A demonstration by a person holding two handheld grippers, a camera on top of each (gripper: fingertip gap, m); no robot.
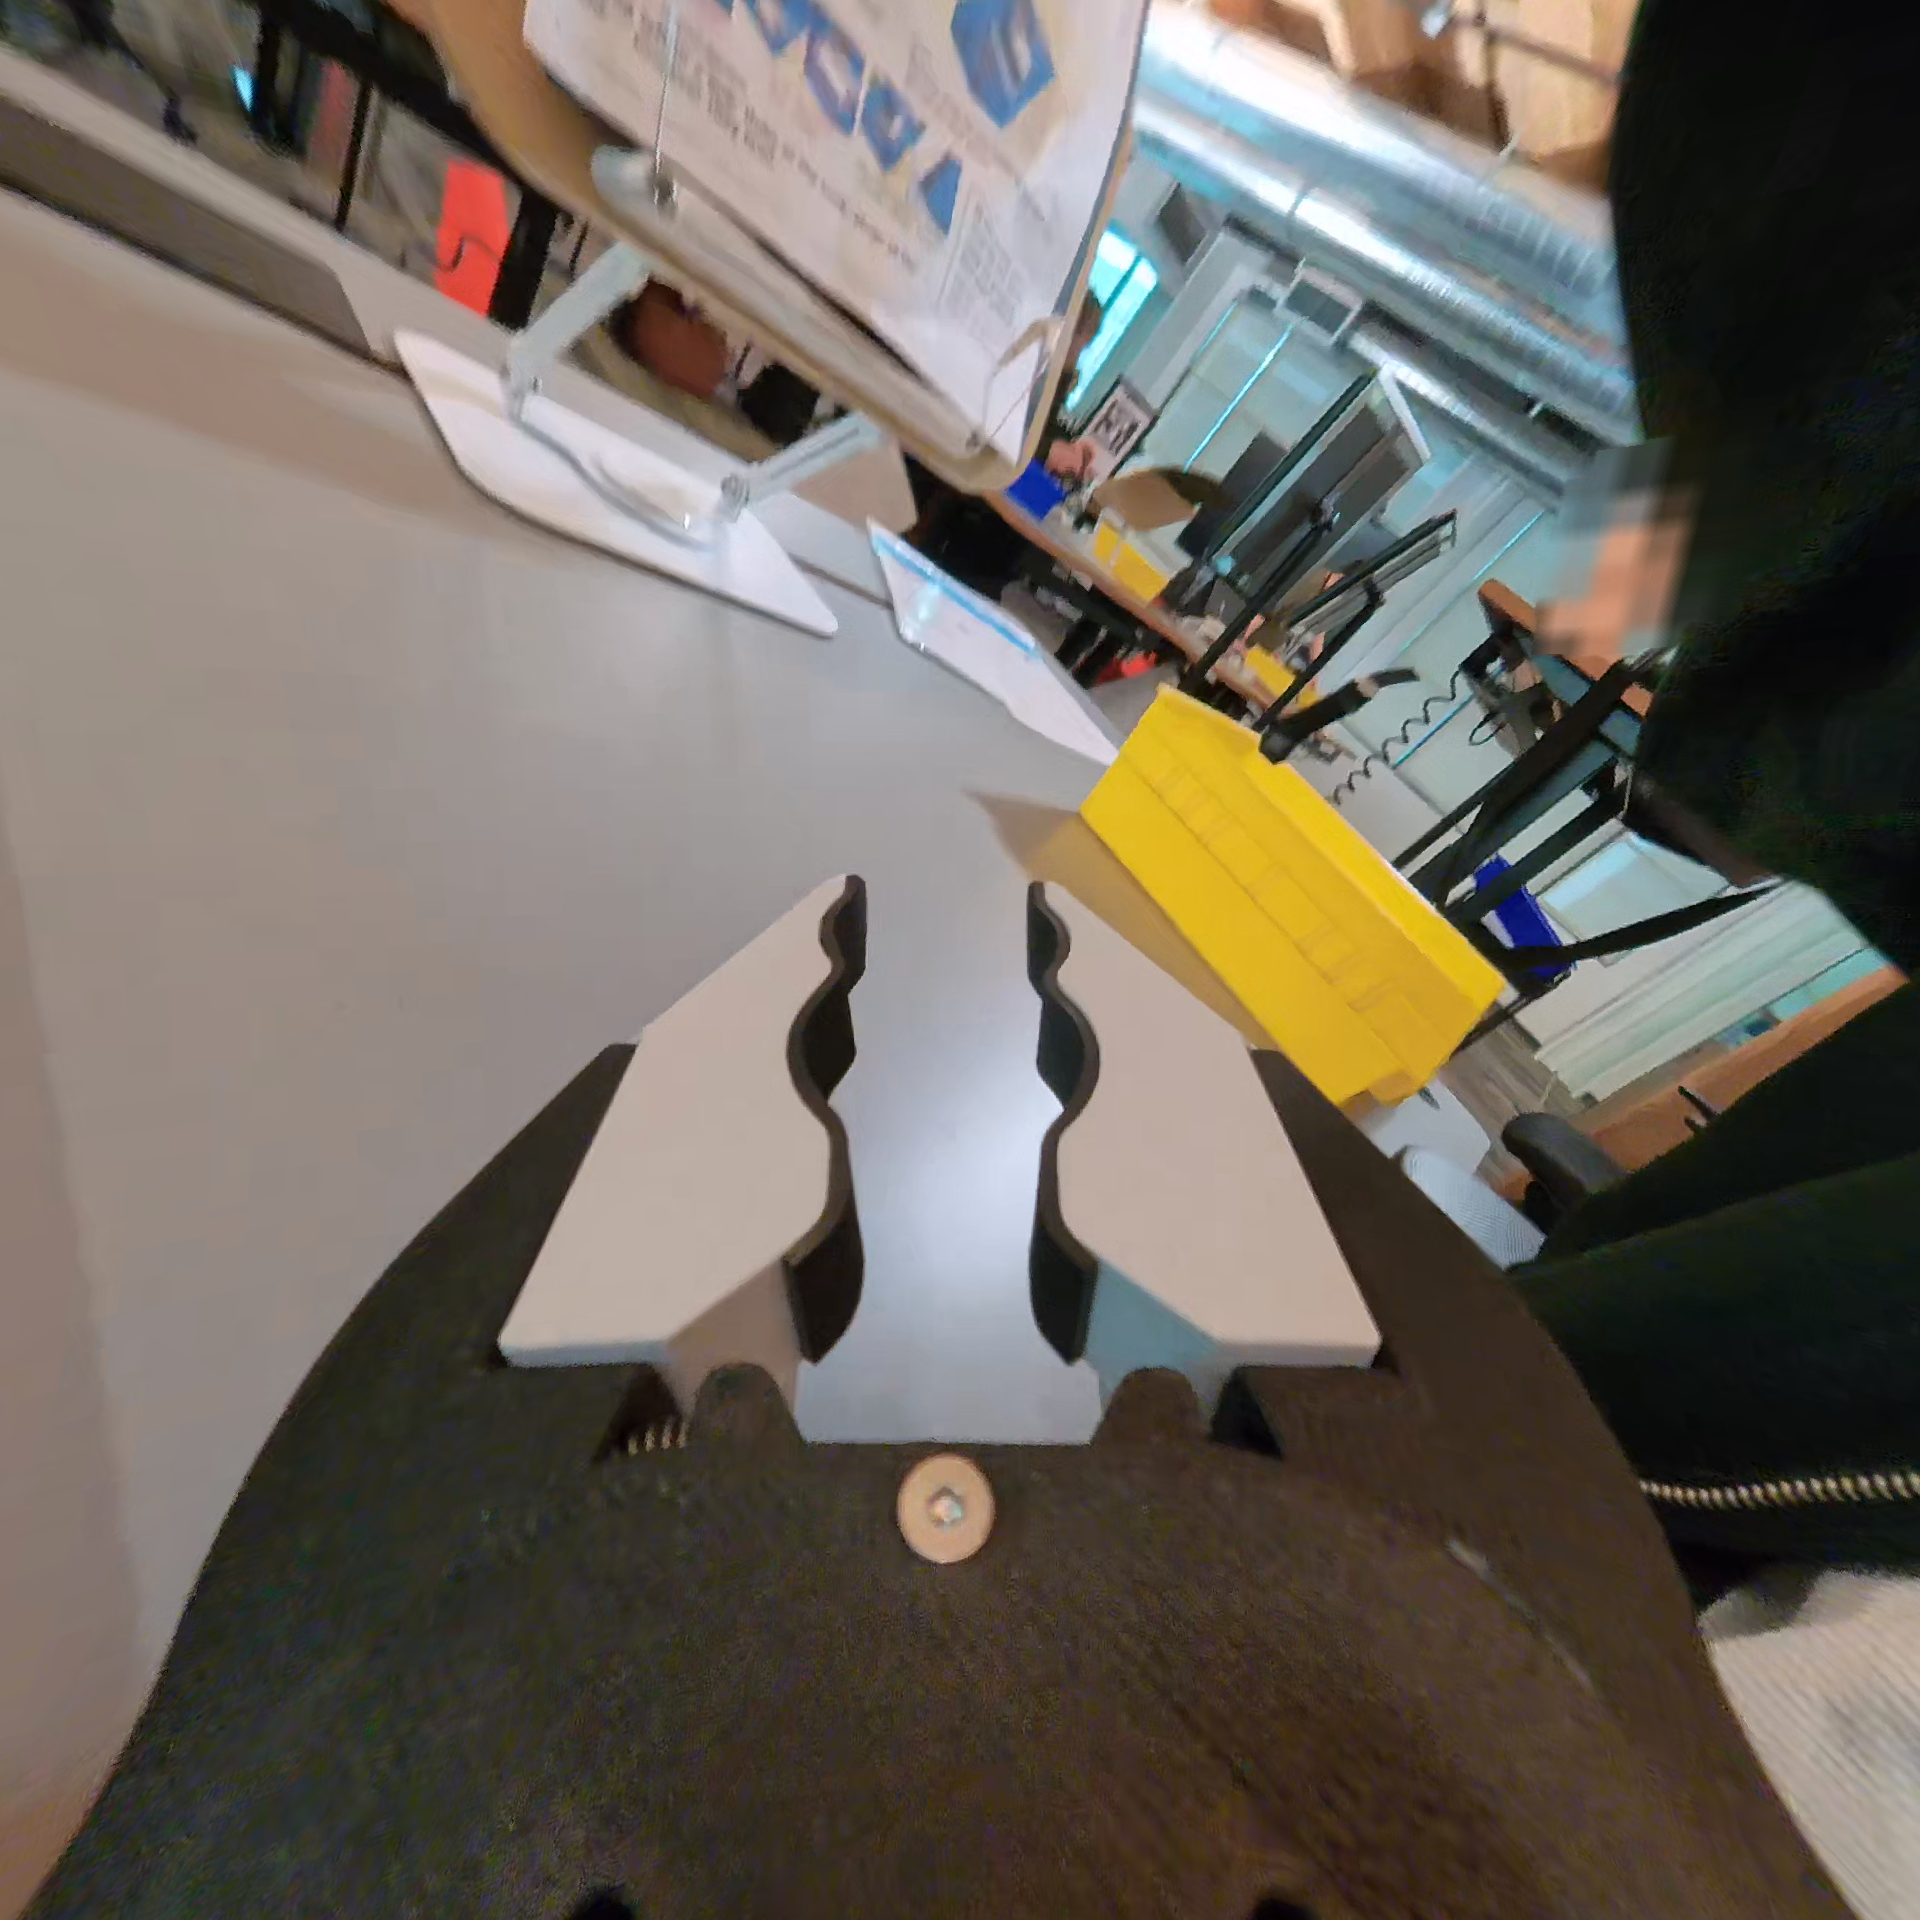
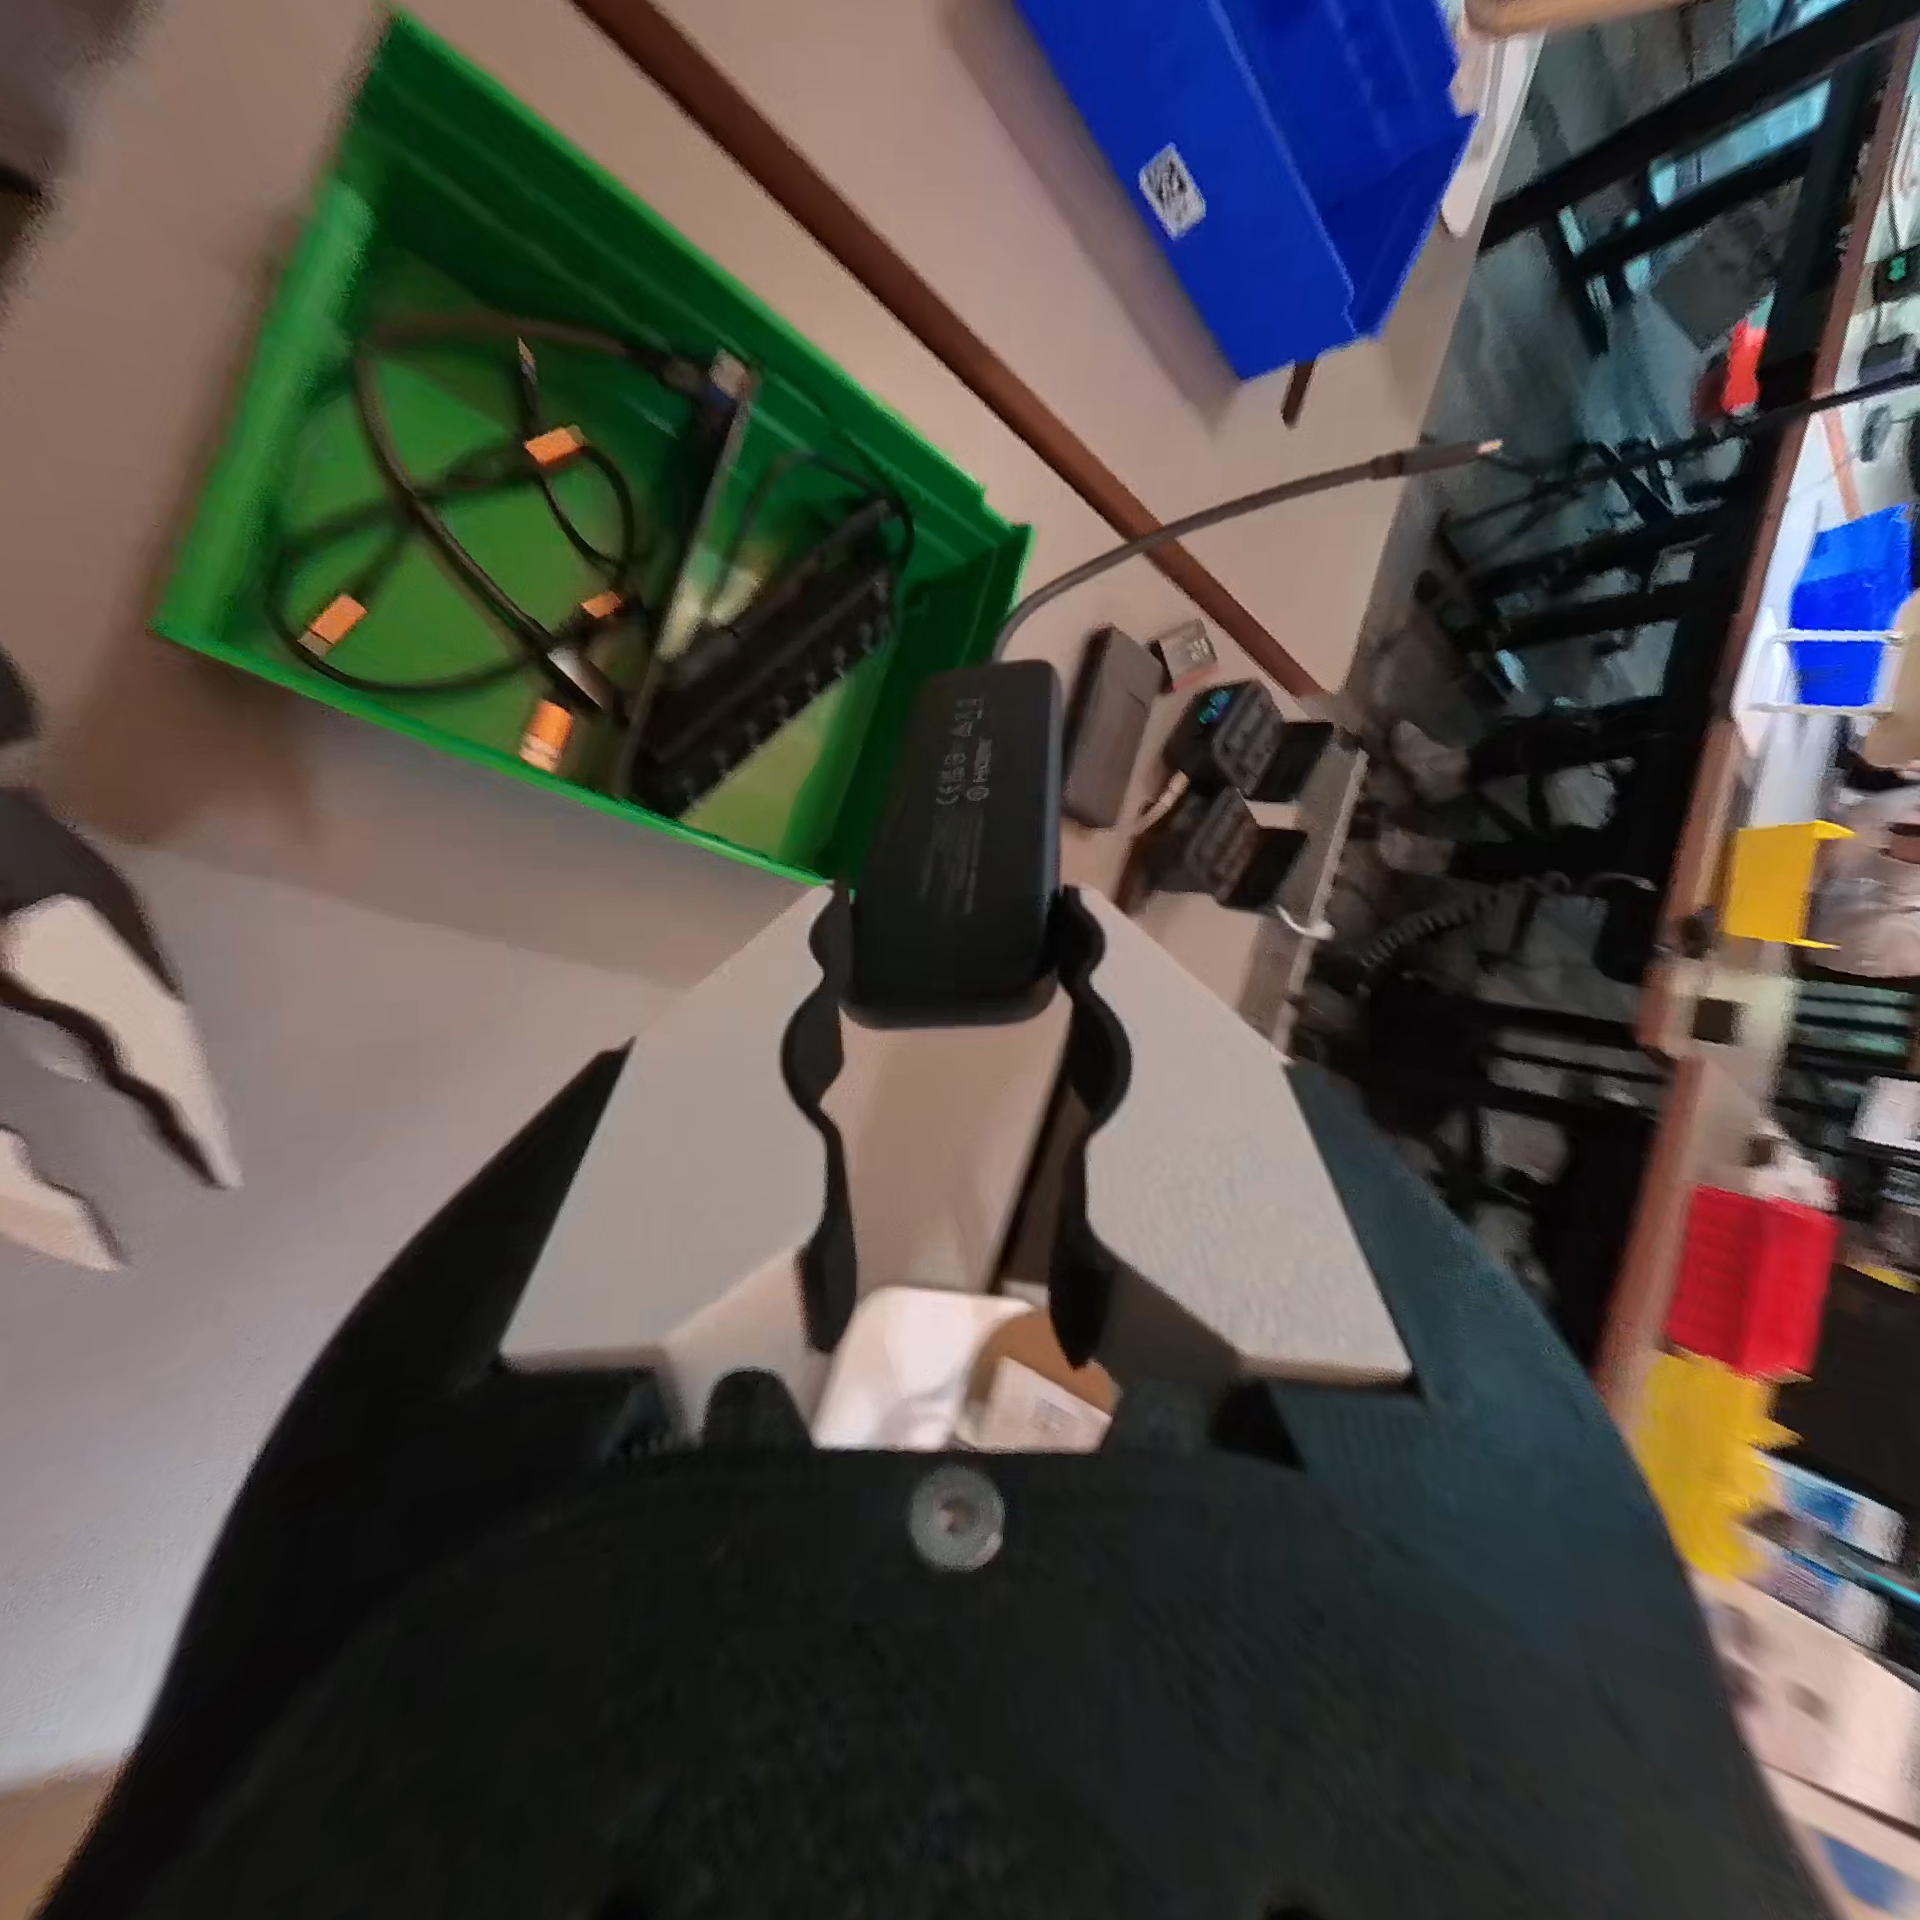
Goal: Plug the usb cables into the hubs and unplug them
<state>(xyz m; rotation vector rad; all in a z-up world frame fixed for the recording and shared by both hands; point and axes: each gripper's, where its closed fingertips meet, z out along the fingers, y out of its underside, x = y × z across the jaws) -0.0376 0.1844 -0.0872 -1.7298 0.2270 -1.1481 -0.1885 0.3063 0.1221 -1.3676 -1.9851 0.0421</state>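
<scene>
In the right wrist view my right gripper [image 2: 951, 935] is shut on a black USB hub [image 2: 961, 831] and holds it above the table, its grey cable [image 2: 1226, 514] arching up to the right with a free plug end. Behind it a green bin [image 2: 312, 312] holds several black USB cables with orange plugs [image 2: 554, 447] and another black hub [image 2: 769, 675]. In the left wrist view my left gripper [image 1: 945, 904] is open and empty over the grey table. It also shows in the right wrist view at the left edge [image 2: 104, 1091].
A yellow bin [image 1: 1288, 904] stands right of my left gripper. A white stand [image 1: 623, 499] holds a tilted board at the back. A blue bin [image 2: 1247, 156] lies past the green one. Black devices [image 2: 1226, 748] sit by the table's edge. A person's dark sleeve [image 1: 1766, 1195] is at right.
</scene>
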